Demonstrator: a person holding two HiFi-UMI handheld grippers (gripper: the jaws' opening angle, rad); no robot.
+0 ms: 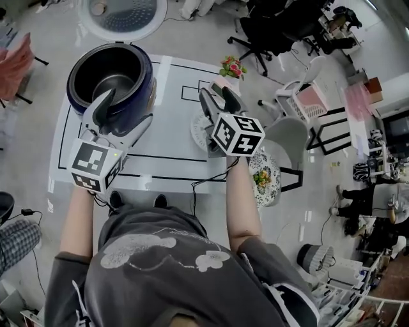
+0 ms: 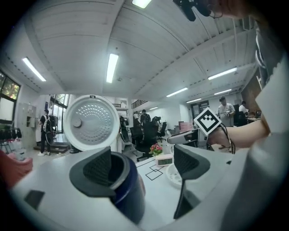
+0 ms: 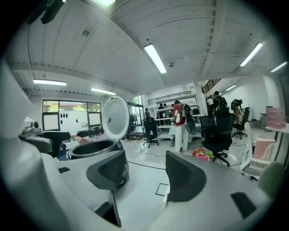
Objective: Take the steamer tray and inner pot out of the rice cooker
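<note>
The dark blue rice cooker [image 1: 112,86] stands open at the table's back left, its round perforated lid [image 1: 121,16] tipped up behind it. Its inside looks dark with a grey bottom; I cannot tell whether that is the inner pot. My left gripper [image 1: 131,105] hovers over the cooker's near rim, jaws open and empty; the left gripper view shows the cooker [image 2: 128,189] under its left finger. The white steamer tray [image 1: 198,131] lies on the table, partly hidden under my right gripper [image 1: 216,91], which is raised and open with nothing between its jaws [image 3: 144,173].
The white table mat [image 1: 172,147] carries black outlines. A small flower pot [image 1: 233,67] and a clock [image 2: 163,159] stand at the back. A patterned plate [image 1: 263,177] and a grey chair [image 1: 287,137] are to the right. People and office chairs are behind.
</note>
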